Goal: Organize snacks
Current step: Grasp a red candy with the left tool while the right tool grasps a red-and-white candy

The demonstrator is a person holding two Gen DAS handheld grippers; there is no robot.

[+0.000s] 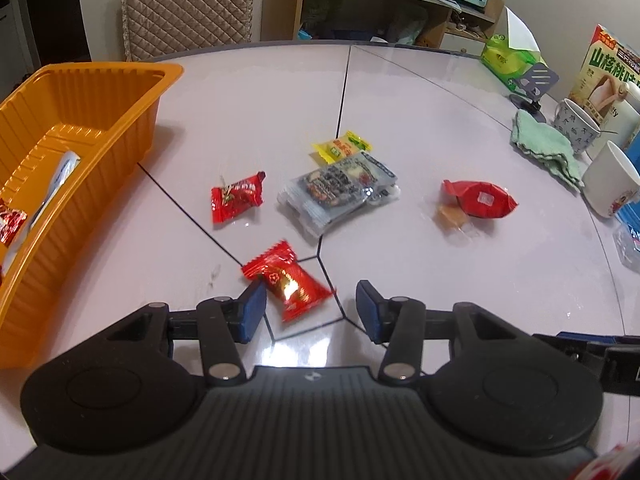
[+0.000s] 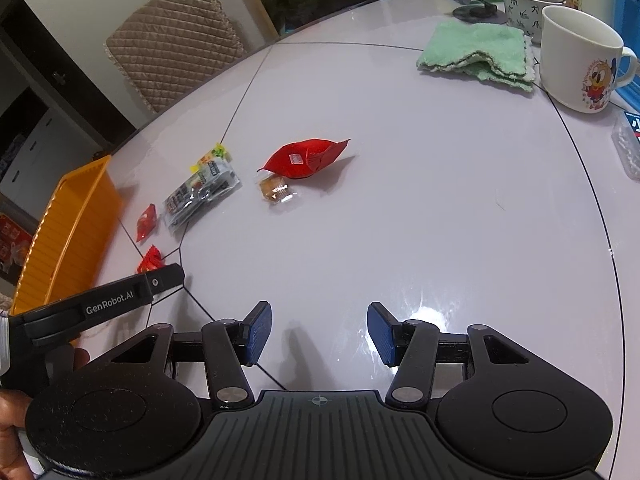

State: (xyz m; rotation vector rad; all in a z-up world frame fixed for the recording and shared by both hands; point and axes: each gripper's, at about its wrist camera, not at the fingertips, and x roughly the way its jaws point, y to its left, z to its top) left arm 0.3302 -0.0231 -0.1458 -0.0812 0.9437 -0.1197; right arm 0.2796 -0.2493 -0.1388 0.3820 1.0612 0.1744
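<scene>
- While the orange tray (image 1: 120,120) sits at the table's left edge as our landmark, we take it for the bin: it already holds a red wrapper and a white packet, so loose snacks right of it are what remains.
- Left gripper (image 1: 310,306): fingers spread, nothing pinched. The nearest red candy (image 1: 290,282) lies partly between them, touching or just shy of the left pad; we judge it the intended pick, being the loose piece nearest that gripper.
- Right gripper (image 2: 320,334): fingers spread over bare table (image 2: 400,220), empty, far right of the tray.
- Count right of the tray, going outward: two red candies (second (image 1: 237,197)), one grey printed packet (image 1: 340,194) with one yellow sachet (image 1: 342,147) just behind it, one red pouch (image 1: 480,199), one small amber clear-wrapped sweet (image 1: 452,216) touching the pouch. Six loose.
- Farthest from the tray: two mugs, one green cloth (image 2: 476,54); not snacks, we judge.
</scene>
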